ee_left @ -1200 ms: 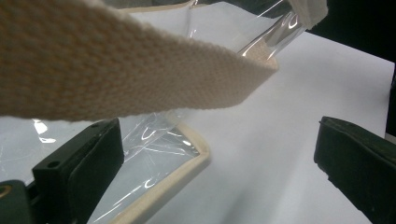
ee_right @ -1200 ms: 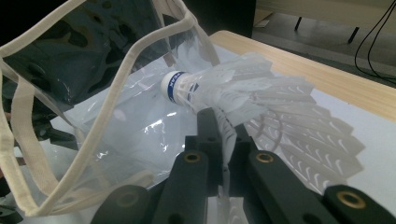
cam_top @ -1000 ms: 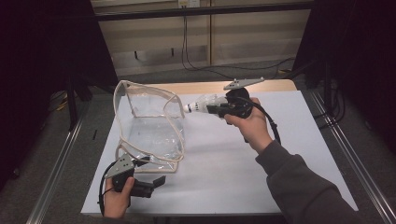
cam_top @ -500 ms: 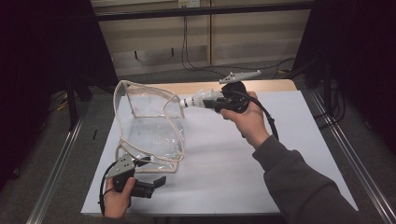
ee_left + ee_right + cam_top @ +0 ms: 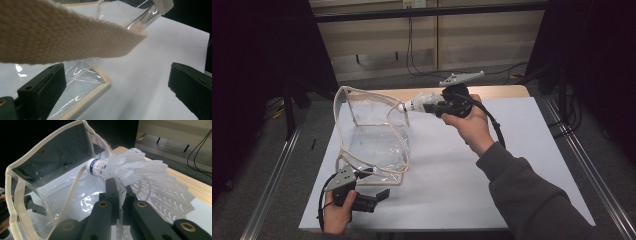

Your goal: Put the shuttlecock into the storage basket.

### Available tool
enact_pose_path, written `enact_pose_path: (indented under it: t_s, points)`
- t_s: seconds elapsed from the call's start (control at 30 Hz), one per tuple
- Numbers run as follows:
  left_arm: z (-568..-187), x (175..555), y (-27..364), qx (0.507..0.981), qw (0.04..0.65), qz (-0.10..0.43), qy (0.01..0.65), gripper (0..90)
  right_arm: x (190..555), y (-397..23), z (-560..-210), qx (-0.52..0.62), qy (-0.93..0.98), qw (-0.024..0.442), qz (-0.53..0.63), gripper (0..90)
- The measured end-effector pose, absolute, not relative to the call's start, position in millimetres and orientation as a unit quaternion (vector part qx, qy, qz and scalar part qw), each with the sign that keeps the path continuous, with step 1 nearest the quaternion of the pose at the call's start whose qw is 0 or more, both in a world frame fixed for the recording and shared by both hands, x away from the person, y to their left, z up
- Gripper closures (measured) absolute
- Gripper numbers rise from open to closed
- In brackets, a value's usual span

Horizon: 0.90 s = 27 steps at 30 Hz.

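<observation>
Two grippers are seen over a white table (image 5: pixel 512 165). A clear bag (image 5: pixel 372 137) with cream edging stands on the table, and its mouth is open toward the right side. A shuttlecock (image 5: pixel 417 104) is held in the right gripper (image 5: pixel 432 106), whose jaws are closed on the feathers. The shuttlecock is held just beside the bag's mouth, at the top rim. Its long line runs from the jaws toward the bag, with the round nose in front and the feathers behind. In the right gripper view the shuttlecock (image 5: pixel 120 170) is seen with its nose aimed into the bag (image 5: pixel 50 170).

The left gripper (image 5: pixel 372 197) is held low at the near corner of the bag. Its jaws are spread wide and nothing is gripped between them. In the left gripper view a cream strap (image 5: pixel 62 35) hangs above the jaws, and the bag's corner (image 5: pixel 85 82) lies just beside one jaw.

The right hand is the nearer one to the mouth. It is judged that the shuttlecock is meant to be put nose first into the bag.
</observation>
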<state>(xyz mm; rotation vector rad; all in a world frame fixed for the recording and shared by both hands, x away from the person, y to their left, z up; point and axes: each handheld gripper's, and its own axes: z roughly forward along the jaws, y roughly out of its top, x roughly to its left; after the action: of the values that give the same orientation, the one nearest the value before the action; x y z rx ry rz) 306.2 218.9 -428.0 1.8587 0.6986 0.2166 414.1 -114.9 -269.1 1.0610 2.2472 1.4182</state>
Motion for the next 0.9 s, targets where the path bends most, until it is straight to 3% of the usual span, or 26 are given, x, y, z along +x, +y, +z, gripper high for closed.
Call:
enact_pose_path:
  t_s: [0.9]
  points:
    - [-428,305,221,0.78,0.546,0.085,0.293,1.5,416,-72,-261,0.343,0.787,0.134,0.496,89.0]
